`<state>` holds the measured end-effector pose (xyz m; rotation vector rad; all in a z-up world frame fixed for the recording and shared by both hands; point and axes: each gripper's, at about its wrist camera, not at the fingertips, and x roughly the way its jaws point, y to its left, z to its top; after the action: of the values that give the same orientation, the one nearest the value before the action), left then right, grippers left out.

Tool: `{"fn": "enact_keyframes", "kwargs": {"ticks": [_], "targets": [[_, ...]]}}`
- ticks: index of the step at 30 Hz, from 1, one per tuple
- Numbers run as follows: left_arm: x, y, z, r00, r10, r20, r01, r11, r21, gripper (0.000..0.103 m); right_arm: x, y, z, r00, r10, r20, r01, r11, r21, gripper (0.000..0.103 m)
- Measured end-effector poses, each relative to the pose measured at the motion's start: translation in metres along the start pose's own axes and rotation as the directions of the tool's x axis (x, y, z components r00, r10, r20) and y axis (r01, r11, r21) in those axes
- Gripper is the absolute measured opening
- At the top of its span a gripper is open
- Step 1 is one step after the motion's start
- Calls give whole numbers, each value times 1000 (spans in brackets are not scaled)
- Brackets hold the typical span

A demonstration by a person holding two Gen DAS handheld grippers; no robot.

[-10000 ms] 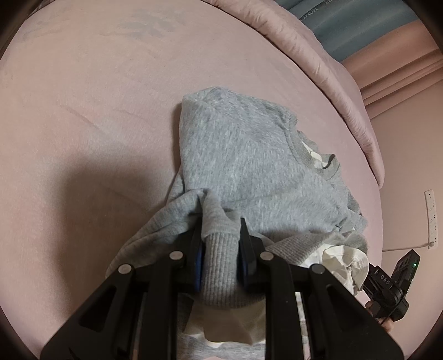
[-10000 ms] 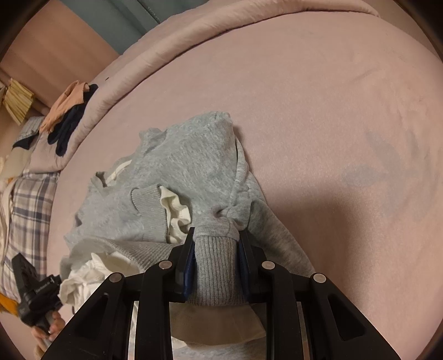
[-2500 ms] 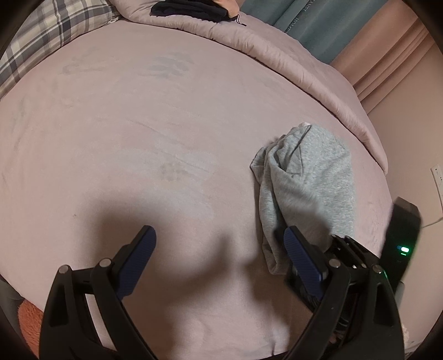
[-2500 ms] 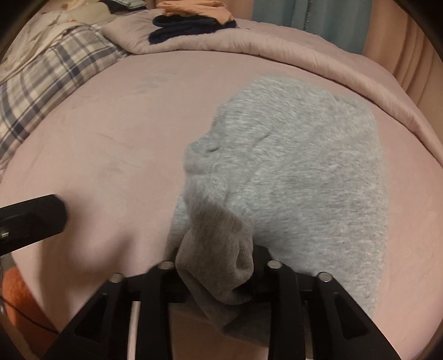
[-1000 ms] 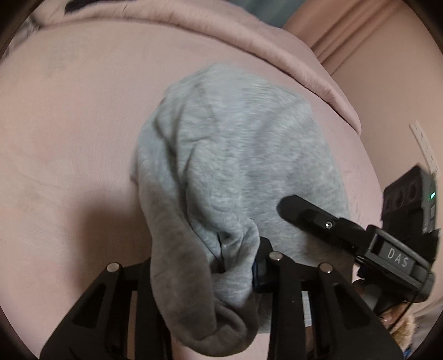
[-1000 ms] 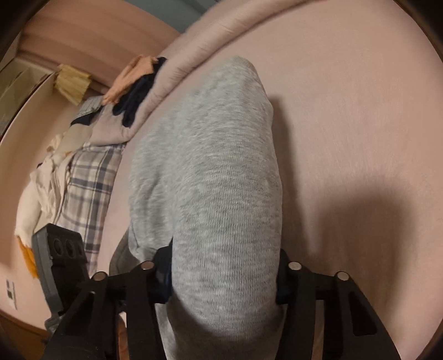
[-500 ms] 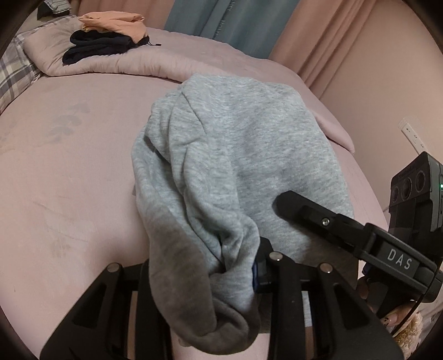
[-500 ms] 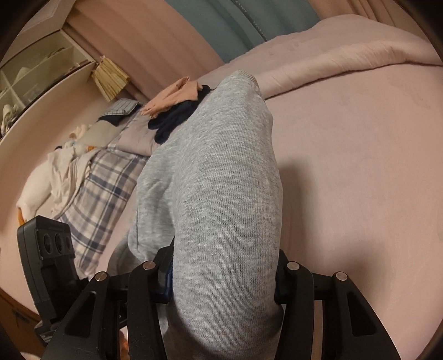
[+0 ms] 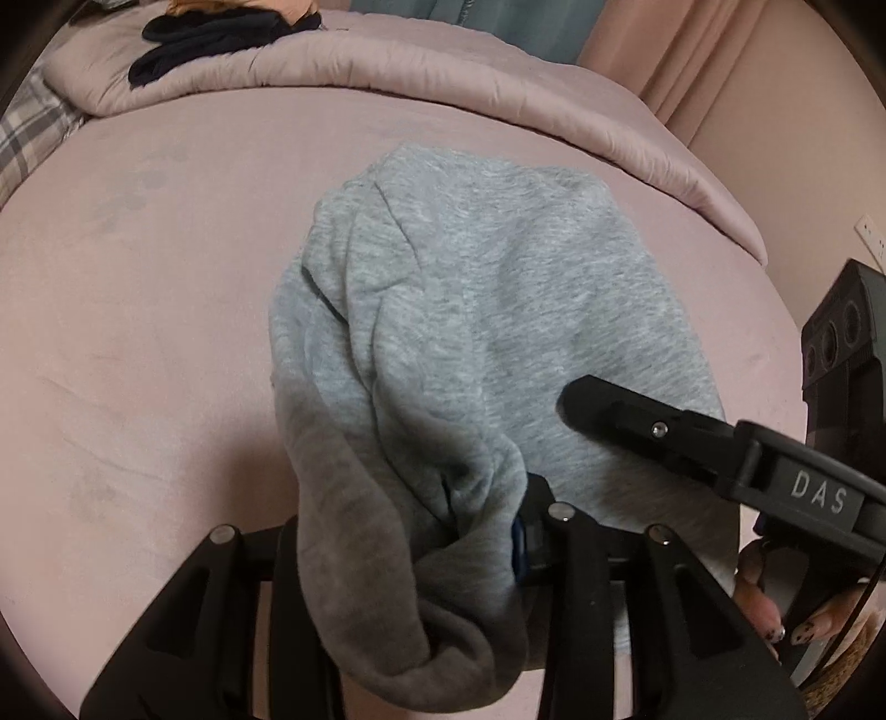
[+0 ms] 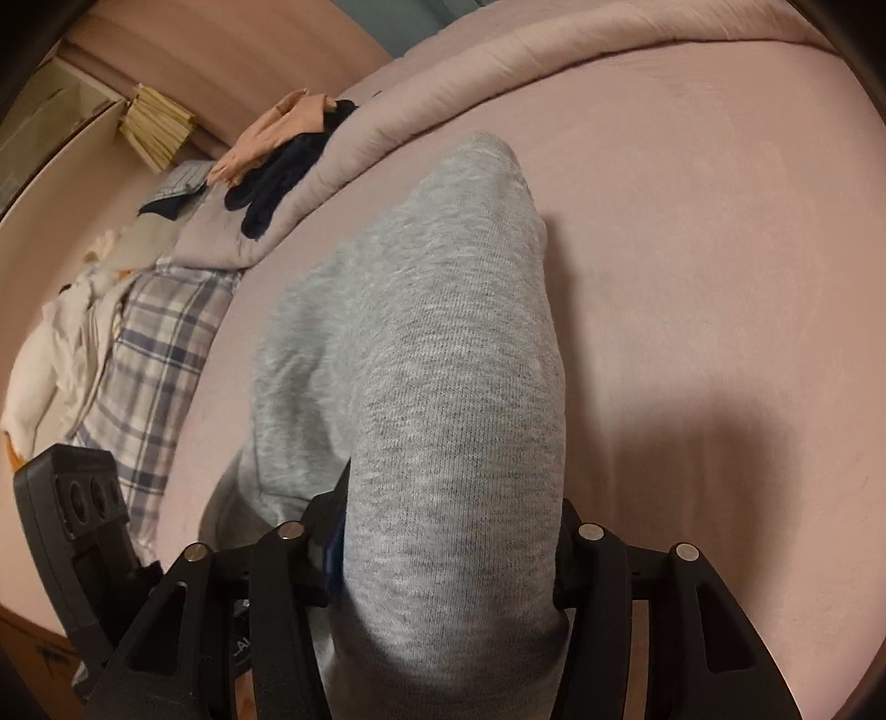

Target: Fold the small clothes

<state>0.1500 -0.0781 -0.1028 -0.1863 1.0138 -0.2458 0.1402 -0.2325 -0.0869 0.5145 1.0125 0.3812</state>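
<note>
Both hand-held grippers, left (image 9: pixel 410 531) and right (image 10: pixel 448 548), are opening around the grey sweatshirt (image 9: pixel 498 310); let it settle flat on the bed (image 9: pixel 138 332) mid-frame before withdrawing.

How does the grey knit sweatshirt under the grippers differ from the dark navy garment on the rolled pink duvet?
The grey knit sweatshirt is pale, large and lies on the pink bed sheet, bunched between both grippers. The dark navy garment is small in view, folded and rests untouched on the rolled pink duvet. Both are soft clothes.
</note>
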Motion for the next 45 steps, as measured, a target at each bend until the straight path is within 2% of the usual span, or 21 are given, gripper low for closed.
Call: {"fn": "enact_keyframes", "kwargs": {"ticks": [3, 4, 5, 6, 8, 9, 11, 16, 20, 22, 25, 27, 29, 39, 45], "targets": [[-10, 2, 3, 1000, 10, -5, -10, 1000, -1, 61, -6, -4, 0, 999, -38, -10, 38, 999, 29, 67], [-17, 2, 3, 1000, 21, 5, -21, 1000, 1, 76, -11, -2, -1, 997, -77, -4, 77, 997, 25, 70], [-26, 1, 3, 999, 36, 27, -36, 999, 4, 86, -14, 0, -1, 995, -104, 2, 104, 994, 10, 71], [-34, 2, 2, 998, 47, 48, -48, 999, 8, 89, -20, 4, -3, 991, -134, 14, 134, 991, -12, 72], [-54, 3, 3, 994, 67, 90, -69, 998, 13, 101, -35, 12, -7, 980, -192, 48, 195, 979, -52, 77], [-61, 4, 2, 992, 69, 104, -71, 997, 12, 103, -45, 16, -9, 973, -221, 74, 226, 972, -71, 80], [-79, 3, 0, 988, 69, 136, -72, 997, 12, 102, -65, 23, -13, 962, -244, 123, 256, 962, -97, 87], [-117, -2, -7, 978, 85, 191, -90, 996, 15, 103, -116, 48, -25, 936, -266, 233, 302, 943, -139, 90], [-140, -4, -19, 970, 70, 231, -76, 997, 18, 103, -142, 61, -34, 916, -274, 295, 325, 935, -143, 93], [-148, -2, -26, 969, 58, 239, -62, 998, 7, 103, -146, 65, -37, 902, -292, 318, 350, 925, -145, 93], [-159, -1, -35, 971, 0, 240, 4, 1000, -15, 103, -150, 74, -44, 875, -327, 358, 396, 907, -140, 93], [-165, -2, -37, 970, -1, 241, 5, 1000, -15, 103, -151, 77, -46, 863, -338, 375, 412, 901, -137, 94], [-169, -4, -40, 967, 28, 251, -25, 1000, -13, 103, -154, 78, -49, 853, -351, 385, 427, 894, -132, 93], [-174, -2, -46, 965, 48, 258, -47, 999, -13, 103, -159, 90, -60, 834, -363, 416, 457, 877, -152, 93], [-179, 0, -48, 966, 19, 258, -12, 1000, -26, 103, -160, 93, -63, 828, -368, 423, 467, 870, -158, 93]]}}
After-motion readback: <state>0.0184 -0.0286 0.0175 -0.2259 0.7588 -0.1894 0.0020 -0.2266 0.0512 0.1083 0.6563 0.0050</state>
